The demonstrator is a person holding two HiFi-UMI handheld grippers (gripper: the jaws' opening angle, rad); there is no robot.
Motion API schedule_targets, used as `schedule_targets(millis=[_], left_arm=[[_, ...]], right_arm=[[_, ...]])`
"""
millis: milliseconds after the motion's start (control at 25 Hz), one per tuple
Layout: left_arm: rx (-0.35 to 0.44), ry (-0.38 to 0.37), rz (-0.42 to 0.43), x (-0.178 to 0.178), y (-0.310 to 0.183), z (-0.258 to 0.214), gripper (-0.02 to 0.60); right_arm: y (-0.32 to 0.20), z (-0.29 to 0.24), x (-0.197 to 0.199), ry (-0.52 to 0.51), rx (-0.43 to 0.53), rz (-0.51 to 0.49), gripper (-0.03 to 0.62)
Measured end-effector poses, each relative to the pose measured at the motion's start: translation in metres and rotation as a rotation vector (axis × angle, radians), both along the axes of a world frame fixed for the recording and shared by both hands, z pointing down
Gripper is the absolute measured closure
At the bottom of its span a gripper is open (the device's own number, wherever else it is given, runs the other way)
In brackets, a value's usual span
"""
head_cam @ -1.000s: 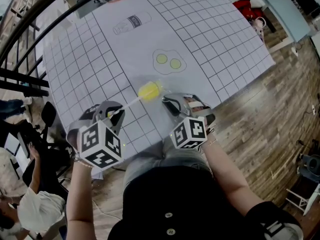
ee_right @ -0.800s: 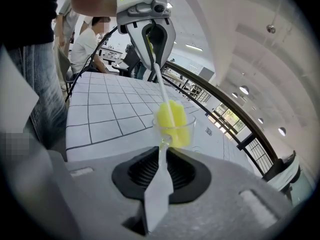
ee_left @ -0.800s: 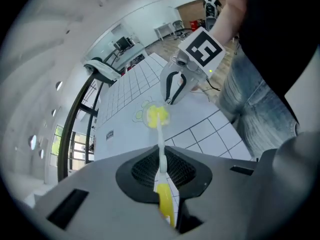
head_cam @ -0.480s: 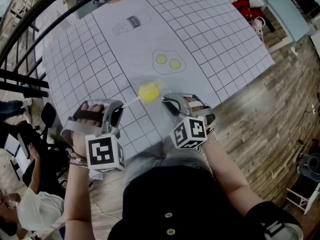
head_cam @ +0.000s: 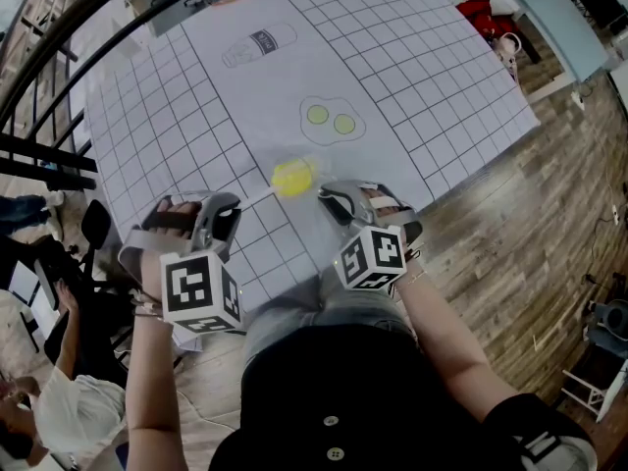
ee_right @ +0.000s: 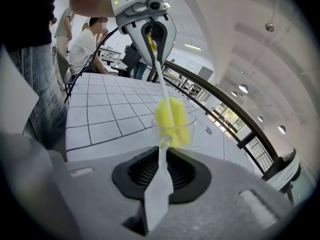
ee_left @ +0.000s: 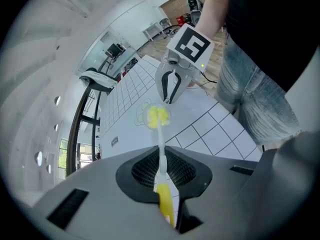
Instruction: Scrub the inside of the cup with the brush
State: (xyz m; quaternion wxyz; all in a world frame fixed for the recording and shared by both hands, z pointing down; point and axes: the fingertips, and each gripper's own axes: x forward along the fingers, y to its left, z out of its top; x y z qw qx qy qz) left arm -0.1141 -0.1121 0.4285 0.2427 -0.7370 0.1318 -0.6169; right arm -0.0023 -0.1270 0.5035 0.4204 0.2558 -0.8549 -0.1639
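Observation:
A small clear cup (head_cam: 294, 177) stands low over the grid mat, near its front edge. The brush's yellow sponge head (ee_right: 172, 119) sits inside the cup (ee_right: 175, 130). My right gripper (head_cam: 331, 197) is shut on the cup's clear flat handle (ee_right: 159, 194). My left gripper (head_cam: 232, 216) is shut on the brush's yellow grip (ee_left: 165, 204), and the white stem (ee_left: 161, 144) runs from it into the cup (ee_left: 156, 117). The two grippers face each other across the cup: the right gripper (ee_left: 170, 86) shows in the left gripper view, the left gripper (ee_right: 150, 31) in the right gripper view.
The white grid mat (head_cam: 177, 126) bears a printed fried-egg drawing (head_cam: 331, 121) and a bottle drawing (head_cam: 257, 43). Wooden floor (head_cam: 530, 214) lies past the table's right edge. A dark railing (head_cam: 59, 37) curves along the left. People (head_cam: 39, 400) sit at the lower left.
My left gripper has rolled about its own line, so its marker cube swung down and the hand's back now shows. The sponge stays in the cup. The right gripper has kept still.

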Motion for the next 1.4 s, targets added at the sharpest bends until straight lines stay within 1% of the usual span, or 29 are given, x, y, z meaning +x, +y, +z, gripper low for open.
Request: schedule_targets(millis=[80,240,320,440,640,760,920,1120,1320,1400], left_arm=[[-0.038,0.024,-0.036,-0.001,0.002,0.002,0.537],[-0.090,0.061,-0.091,-0.001,0.004,0.003,0.537],[-0.135,0.094,-0.130,-0.001,0.005,0.005,0.537],[-0.236,0.166,-0.208,-0.002,0.008,0.008,0.537],[-0.435,0.334,-0.386,-0.005,0.014,0.007,0.537],[-0.495,0.417,-0.482,-0.004,0.013,0.002,0.537],[-0.574,0.478,-0.524,-0.005,0.013,0.003,0.537],[-0.668,0.570,-0.614,-0.006,0.017,0.003,0.537],[-0.790,0.684,-0.721,-0.006,0.021,0.004,0.537],[-0.818,0.716,-0.746,-0.006,0.021,0.003,0.537]], right_arm=[[0.000,0.000,0.000,0.002,0.000,-0.004,0.545],[0.001,0.000,0.000,-0.002,-0.005,0.000,0.545],[0.001,0.001,0.000,-0.005,-0.009,0.005,0.545],[0.001,0.001,0.001,-0.004,-0.012,0.005,0.545],[0.000,-0.001,0.002,-0.008,-0.016,0.015,0.545],[0.000,0.000,0.002,-0.009,-0.015,0.016,0.545],[-0.002,-0.001,0.005,-0.014,-0.018,0.023,0.545],[-0.006,-0.002,0.009,-0.014,-0.024,0.043,0.545],[-0.010,-0.002,0.013,-0.019,-0.023,0.065,0.545],[-0.011,-0.002,0.014,-0.021,-0.021,0.072,0.545]])
